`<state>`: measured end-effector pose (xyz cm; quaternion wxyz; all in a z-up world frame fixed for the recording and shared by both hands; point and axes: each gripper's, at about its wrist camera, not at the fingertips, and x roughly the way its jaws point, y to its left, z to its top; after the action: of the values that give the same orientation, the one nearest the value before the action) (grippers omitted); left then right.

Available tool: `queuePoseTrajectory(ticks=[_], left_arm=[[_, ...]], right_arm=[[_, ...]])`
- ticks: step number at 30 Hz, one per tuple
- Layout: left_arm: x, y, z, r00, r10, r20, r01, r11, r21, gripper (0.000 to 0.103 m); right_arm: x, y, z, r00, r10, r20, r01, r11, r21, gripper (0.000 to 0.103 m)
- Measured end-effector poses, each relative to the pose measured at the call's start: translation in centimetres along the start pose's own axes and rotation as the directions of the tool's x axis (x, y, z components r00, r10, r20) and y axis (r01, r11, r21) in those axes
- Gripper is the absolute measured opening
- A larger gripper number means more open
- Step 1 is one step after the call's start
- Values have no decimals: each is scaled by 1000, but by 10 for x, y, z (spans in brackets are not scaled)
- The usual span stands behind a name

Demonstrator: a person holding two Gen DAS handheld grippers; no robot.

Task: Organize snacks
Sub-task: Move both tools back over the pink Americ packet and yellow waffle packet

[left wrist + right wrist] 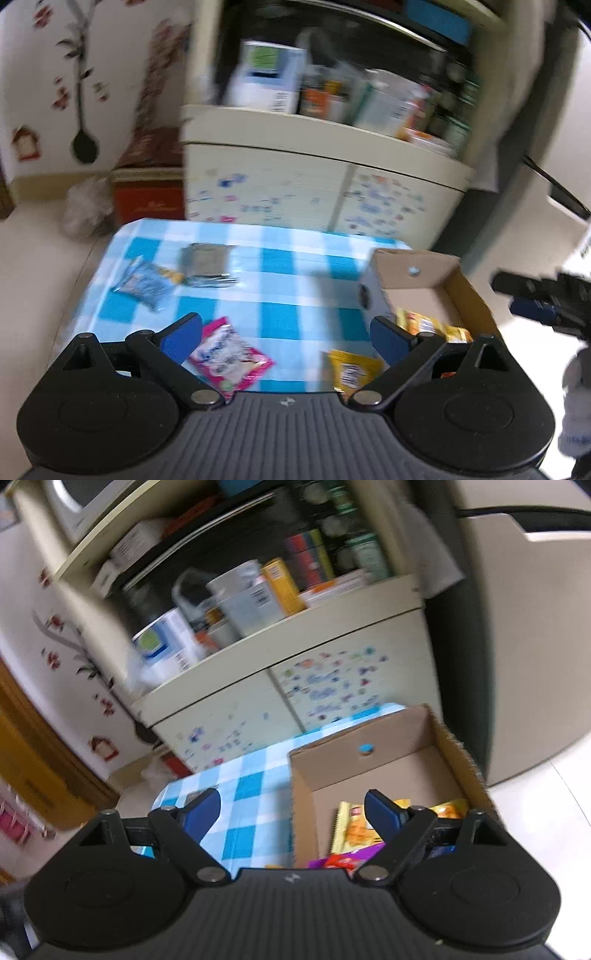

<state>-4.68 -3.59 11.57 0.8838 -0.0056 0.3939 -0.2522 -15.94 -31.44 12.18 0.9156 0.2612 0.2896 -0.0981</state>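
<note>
The left gripper (pixel 286 334) has its fingers (pixel 183 338) spread wide with nothing between them, held above the near edge of the worktop (pixel 280 291). Just below and between them lies a pink packet (pixel 231 360), flat on the checked cloth, with a yellow packet (pixel 351 369) to its right, close against the box (pixel 417 271). Farther off sit a blue packet (pixel 146 286) and a grey packet (pixel 207 264), near each other.

The right gripper (pixel 293 812) is likewise wide open and empty, hanging over the box's near left wall; packets (pixel 354 829) already lie inside, yellow and purple.

These packets look light, thin and crinkly, with slick film that probably slides under a pinch; the contents may crush. A flat packet gives little to grip from above, so a raised sealed edge or corner seems the best hold, perhaps the pink packet's nearer end, squeezed gently.
</note>
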Motion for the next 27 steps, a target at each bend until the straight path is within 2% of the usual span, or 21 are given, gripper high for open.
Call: queuePoseTrajectory(ticks=[4,12,20,27], left_arm=[[8,22,0,999,37,-21,-37,999,-28,100],[36,46,-13,991,98,-87,-97,995,17,101],[83,62,-13,980,144,-137,-157,983,-92,102],[122,61,-16,967,163,-194,-185,977,-103,102]], right_arm=[[8,16,-9,999,26,-25,-28,997,-70,85],[21,48,-36,995,54,-88,-70,980,-185,85],[40,73,-69,990,-6,-141,-30,967,-253,85],[55,84,-94,985,-66,-161,19,961,-276,81]])
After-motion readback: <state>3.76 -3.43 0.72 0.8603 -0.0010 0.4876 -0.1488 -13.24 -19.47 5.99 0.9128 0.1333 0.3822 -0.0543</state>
